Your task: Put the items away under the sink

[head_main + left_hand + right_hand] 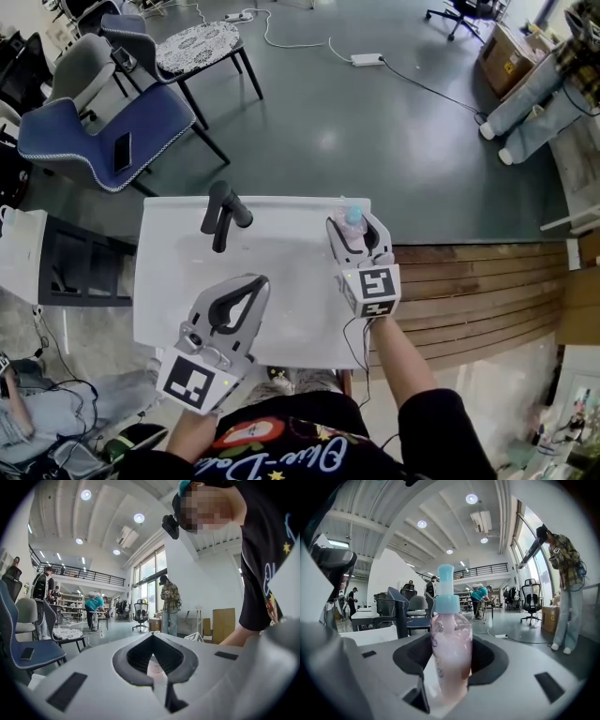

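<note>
A pink bottle (pixel 353 217) with a light blue cap stands upright at the back right corner of the white sink top (pixel 281 258). My right gripper (pixel 357 231) is shut on it, one finger on each side. In the right gripper view the bottle (pixel 451 658) fills the space between the jaws of the right gripper (pixel 450 641). My left gripper (pixel 260 279) hovers over the sink's front left part, shut, with nothing held. In the left gripper view the fingertips of the left gripper (pixel 152 637) meet ahead of an empty oval gap. The space under the sink is hidden.
A black faucet (pixel 225 214) rises at the sink's back left. A blue chair (pixel 94 141) and a patterned stool (pixel 197 42) stand beyond on the grey floor. Wooden slats (pixel 469 291) lie to the right, a white cabinet (pixel 19 258) to the left. People stand far off.
</note>
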{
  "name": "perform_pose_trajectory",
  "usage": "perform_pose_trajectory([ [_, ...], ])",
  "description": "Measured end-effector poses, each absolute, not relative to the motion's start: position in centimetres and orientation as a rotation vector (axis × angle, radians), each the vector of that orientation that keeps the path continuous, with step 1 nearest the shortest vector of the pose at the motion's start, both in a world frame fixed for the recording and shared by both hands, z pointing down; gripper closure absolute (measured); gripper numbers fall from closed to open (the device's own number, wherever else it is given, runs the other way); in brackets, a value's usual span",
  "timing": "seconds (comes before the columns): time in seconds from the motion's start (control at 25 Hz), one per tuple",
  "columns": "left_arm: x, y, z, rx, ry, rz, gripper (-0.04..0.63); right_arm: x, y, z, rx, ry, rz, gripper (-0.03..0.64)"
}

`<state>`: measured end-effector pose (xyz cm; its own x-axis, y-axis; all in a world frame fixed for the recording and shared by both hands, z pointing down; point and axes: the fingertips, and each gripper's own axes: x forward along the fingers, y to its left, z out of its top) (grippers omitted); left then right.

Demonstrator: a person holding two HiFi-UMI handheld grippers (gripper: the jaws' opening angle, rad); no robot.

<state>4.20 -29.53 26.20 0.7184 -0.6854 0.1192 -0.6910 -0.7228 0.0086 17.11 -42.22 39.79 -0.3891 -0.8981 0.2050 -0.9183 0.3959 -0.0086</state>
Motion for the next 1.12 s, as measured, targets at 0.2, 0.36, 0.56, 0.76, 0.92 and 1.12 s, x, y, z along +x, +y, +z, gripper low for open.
perform_pose_trajectory([
  [0.2,3.8,-29.2,25.8,2.872,-1.144,0.145,0.591,16.9,-41.5,39.2,1.622,-2.477,0.170,0.391],
  [0.36,3.5,-28.8,25.6,2.878,-1.140,0.132,0.591,16.5,-40.9,38.7,1.613,-2.479,0.158,0.391],
  [0.56,3.0,-28.5,25.4,2.884,-1.135,0.118,0.592,15.7,-40.2,37.8,1.597,-2.489,0.126,0.392],
  [0.76,2.8,-28.0,24.9,2.895,-1.124,0.100,0.591,15.0,-39.2,36.6,1.583,-2.501,0.102,0.393],
  [0.92,2.6,-27.5,24.7,2.904,-1.113,0.086,0.591,14.7,-38.5,35.8,1.579,-2.509,0.088,0.393],
  [1.12,2.3,-26.5,24.7,2.911,-1.101,0.067,0.591,14.4,-37.2,35.3,1.583,-2.512,0.081,0.393],
])
